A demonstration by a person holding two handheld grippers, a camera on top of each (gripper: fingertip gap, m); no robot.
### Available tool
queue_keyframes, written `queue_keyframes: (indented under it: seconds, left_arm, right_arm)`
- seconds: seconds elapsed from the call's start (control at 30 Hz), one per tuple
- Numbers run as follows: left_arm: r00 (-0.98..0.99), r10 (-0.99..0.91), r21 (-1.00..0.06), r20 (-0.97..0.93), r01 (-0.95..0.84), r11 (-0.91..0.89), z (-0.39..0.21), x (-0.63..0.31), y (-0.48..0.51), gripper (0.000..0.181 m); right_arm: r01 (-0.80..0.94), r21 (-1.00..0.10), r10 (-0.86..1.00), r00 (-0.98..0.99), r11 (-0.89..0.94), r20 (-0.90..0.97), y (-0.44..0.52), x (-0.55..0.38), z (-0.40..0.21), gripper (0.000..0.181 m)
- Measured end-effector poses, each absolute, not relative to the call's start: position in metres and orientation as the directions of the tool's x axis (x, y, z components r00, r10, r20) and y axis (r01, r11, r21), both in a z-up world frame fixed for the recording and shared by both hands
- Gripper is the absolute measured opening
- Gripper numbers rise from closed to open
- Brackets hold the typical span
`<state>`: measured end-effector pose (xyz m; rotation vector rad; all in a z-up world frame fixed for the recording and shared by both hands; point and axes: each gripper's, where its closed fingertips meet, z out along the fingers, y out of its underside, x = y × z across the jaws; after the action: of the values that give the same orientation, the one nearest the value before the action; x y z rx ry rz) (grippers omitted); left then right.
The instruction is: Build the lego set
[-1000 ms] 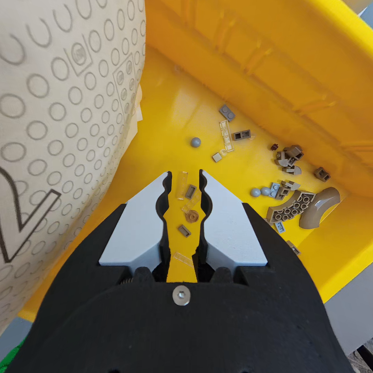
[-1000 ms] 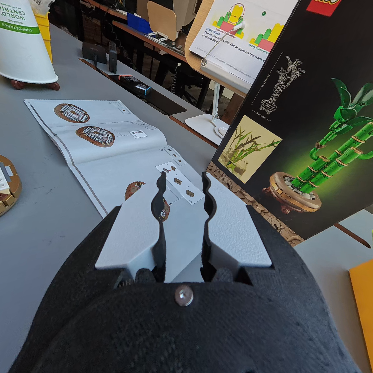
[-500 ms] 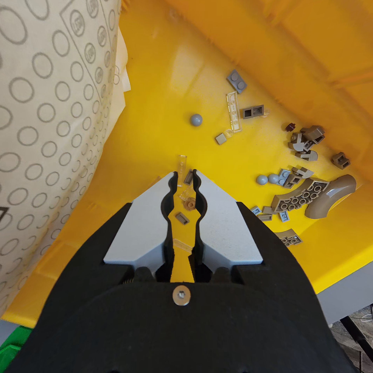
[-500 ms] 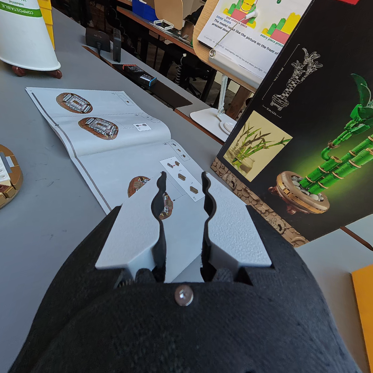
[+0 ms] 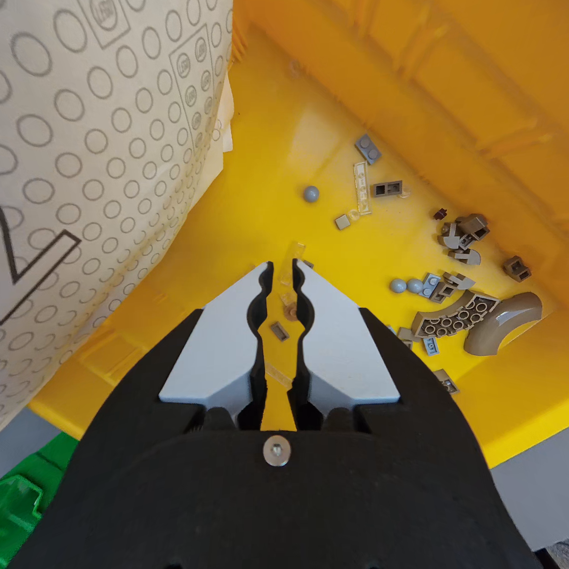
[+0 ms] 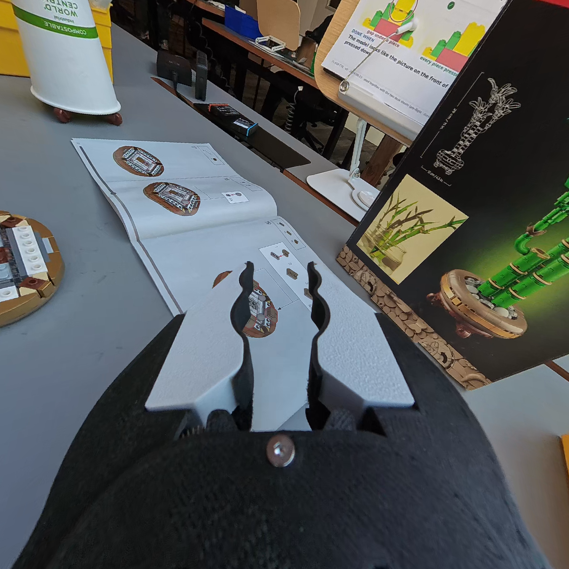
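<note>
My left gripper (image 5: 282,262) hangs low over the floor of a yellow bin (image 5: 261,184), jaws a narrow gap apart. A clear thin plate (image 5: 291,261) lies on the floor between the tips, not visibly clamped. A small round tan piece (image 5: 291,311) and a dark tan tile (image 5: 280,331) lie further back between the fingers. My right gripper (image 6: 279,264) is open and empty above the open instruction booklet (image 6: 184,215). The partly built round base (image 6: 24,261) sits at the left on the grey table.
A large patterned paper bag (image 5: 92,154) fills the bin's left side. Loose pieces lie to the right: a grey ball (image 5: 310,194), a grey plate (image 5: 368,152), curved tan bricks (image 5: 455,320). The set's box (image 6: 477,215) stands on the right, an upturned white cup (image 6: 64,55) at the back left. Tip to tip, the grippers are about 60 cm apart. My left tips are roughly 25 cm from the upturned white cup (image 6: 64,55).
My left gripper's jaws have narrowed and shifted slightly left, so the clear plate is between the tips and a small dark piece is behind the right finger. The right gripper has swung left, showing more of the base.
</note>
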<state>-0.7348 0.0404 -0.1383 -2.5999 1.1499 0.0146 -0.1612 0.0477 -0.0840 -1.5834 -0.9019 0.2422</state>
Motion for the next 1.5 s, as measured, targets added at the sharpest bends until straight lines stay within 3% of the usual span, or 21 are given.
queue_keyframes:
  seconds: [0.33,0.63,0.9,1.2,1.5]
  left_arm:
    - [0.585,-0.807,-0.156,-0.086,-0.808,-0.569,-0.157,-0.728,0.039,0.024]
    - [0.634,-0.773,-0.130,0.031,-0.764,-0.632,-0.161,-0.732,0.033,0.007]
    - [0.593,-0.791,-0.153,-0.154,-0.805,-0.574,-0.156,-0.735,0.040,0.006]
    - [0.543,-0.762,-0.139,-0.353,-0.836,-0.531,-0.096,-0.733,0.039,0.006]
    - [0.475,-0.805,-0.325,-0.356,-0.870,-0.370,0.012,-0.607,-0.002,0.006]
  right_arm:
    - [0.432,-0.901,0.658,0.669,0.033,0.345,0.048,-0.161,-0.089,0.035]
    - [0.445,-0.895,0.666,0.661,0.023,0.346,0.049,-0.163,-0.093,0.035]
    - [0.439,-0.898,0.675,0.655,0.029,0.341,0.048,-0.165,-0.092,0.035]
    - [0.439,-0.898,0.682,0.646,0.037,0.344,0.046,-0.167,-0.091,0.035]
    - [0.467,-0.884,0.692,0.626,0.035,0.358,0.043,-0.170,-0.096,0.035]
